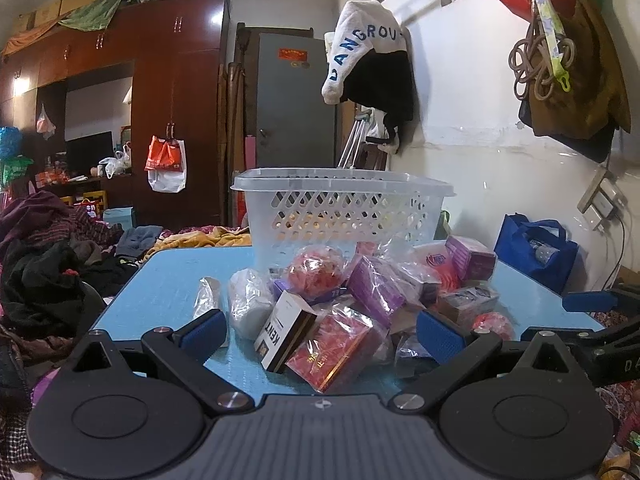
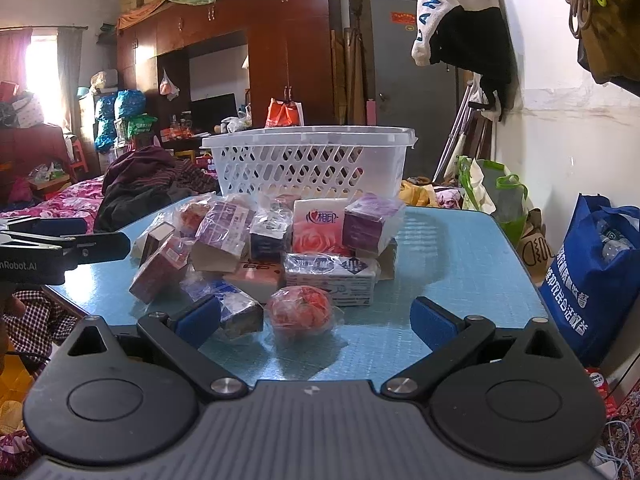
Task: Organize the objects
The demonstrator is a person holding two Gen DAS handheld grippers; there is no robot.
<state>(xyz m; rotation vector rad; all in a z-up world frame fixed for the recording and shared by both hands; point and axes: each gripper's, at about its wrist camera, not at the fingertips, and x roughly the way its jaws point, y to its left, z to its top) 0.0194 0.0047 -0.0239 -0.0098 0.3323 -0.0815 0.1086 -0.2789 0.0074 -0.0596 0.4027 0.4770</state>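
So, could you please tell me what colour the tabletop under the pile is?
Light blue tabletop with a faint grid, clearest in the right wrist view.

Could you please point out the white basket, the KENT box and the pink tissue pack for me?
white basket (image 2: 308,168): right wrist view, lattice front wall.
KENT box (image 1: 280,326): left wrist view, white lettered face.
pink tissue pack (image 2: 318,226): right wrist view, rose-printed front.

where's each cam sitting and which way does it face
Left wrist: sits on the left gripper, low at the near table edge, facing the white basket over the KENT box; own open blue fingers show, and the right gripper at right.
Right wrist: sits on the right gripper, further right, facing the red wrapped ball; the left gripper shows at left.
Shared: blue table, basket, pile, wardrobe.
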